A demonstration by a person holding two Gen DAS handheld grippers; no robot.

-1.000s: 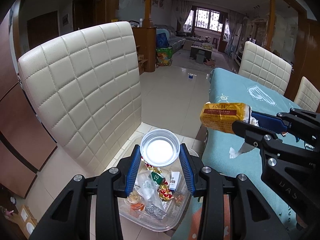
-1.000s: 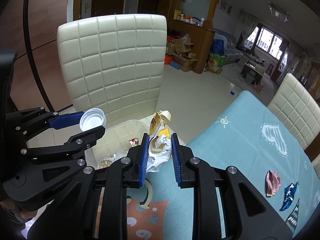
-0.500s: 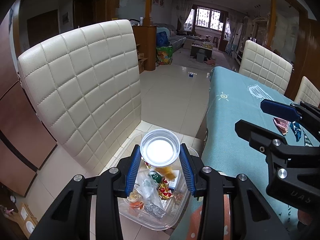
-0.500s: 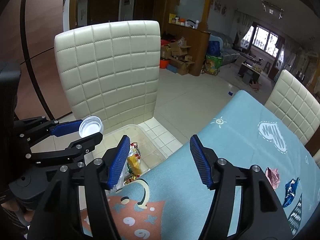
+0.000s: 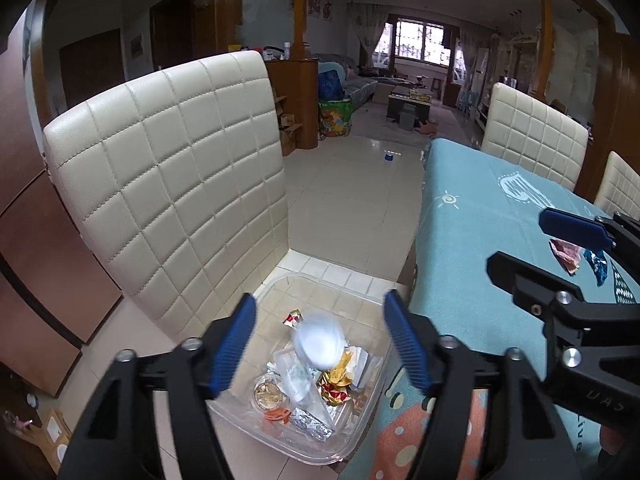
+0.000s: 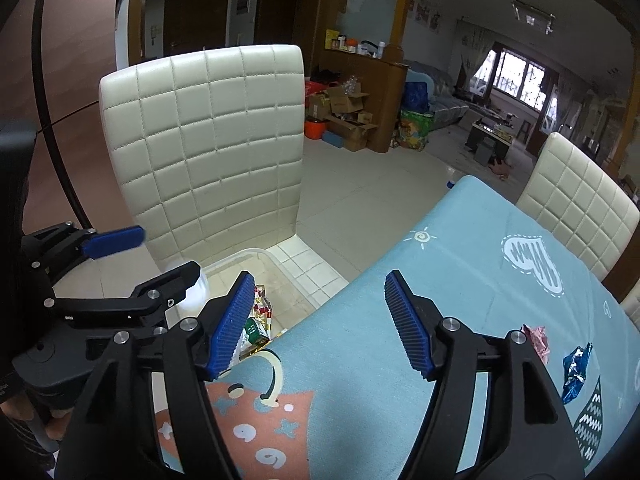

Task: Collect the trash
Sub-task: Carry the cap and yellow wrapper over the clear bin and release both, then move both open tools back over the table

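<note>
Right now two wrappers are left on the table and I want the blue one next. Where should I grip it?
Take the blue wrapper across its narrow middle, coming down from above with the right gripper. It lies crumpled and long on the tablecloth, so its raised folds probably give the fingers something to pinch. The pink wrapper lies just beside it.

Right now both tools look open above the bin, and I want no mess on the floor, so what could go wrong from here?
1. The white cup is blurred in mid-fall between the left tool's just-opened jaws; it may bounce off the piled trash and out of the clear bin.
2. The bin sits tight between the chair and the table, so a swing could knock it.
3. The pink wrapper and blue wrapper remain near the right tool, easily brushed off.
</note>
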